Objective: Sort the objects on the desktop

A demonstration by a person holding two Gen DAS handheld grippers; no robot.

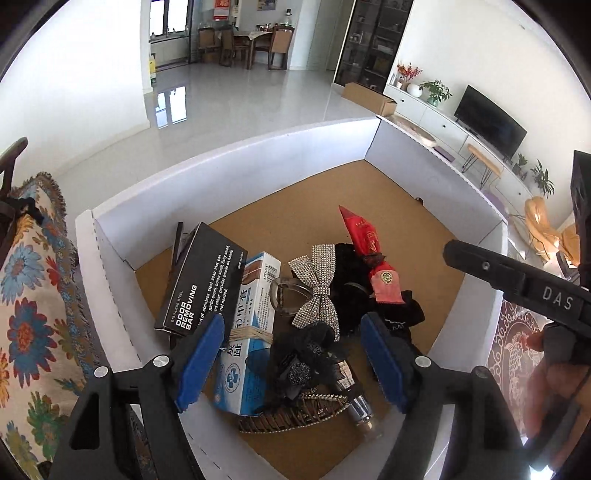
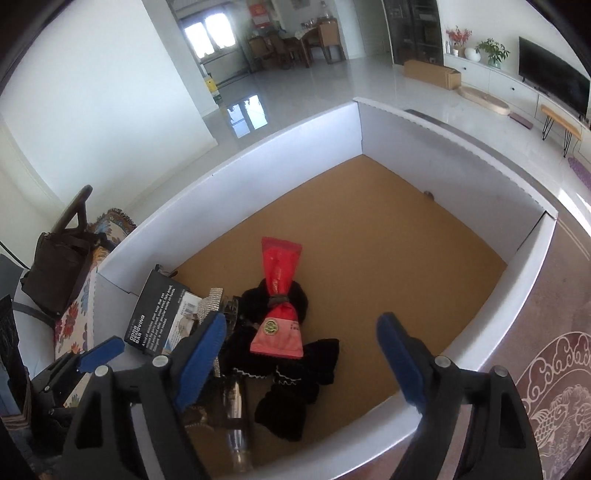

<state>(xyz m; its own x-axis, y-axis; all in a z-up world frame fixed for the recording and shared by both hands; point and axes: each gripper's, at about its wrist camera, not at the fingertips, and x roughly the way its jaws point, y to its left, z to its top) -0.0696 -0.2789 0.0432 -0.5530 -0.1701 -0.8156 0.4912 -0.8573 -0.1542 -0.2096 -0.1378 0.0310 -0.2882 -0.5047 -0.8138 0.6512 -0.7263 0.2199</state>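
Both grippers, left [image 1: 291,363] and right [image 2: 301,362], gape wide, empty, above white cardboard box [image 1: 229,155]; glossy red pouch [image 1: 369,254] on black fabric [image 1: 351,291] inside.

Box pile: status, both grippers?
Left gripper open, over black lace clip. Right gripper open, empty, above red packet. Pile tangled in white box; nothing grasped.

Both pictures are bright with daylight. It comes in through the far windows [image 2: 210,33] and makes shiny white patches on the floor [image 1: 173,107]. The edges bend round and go dark. Close things look sharp, far things a little soft.
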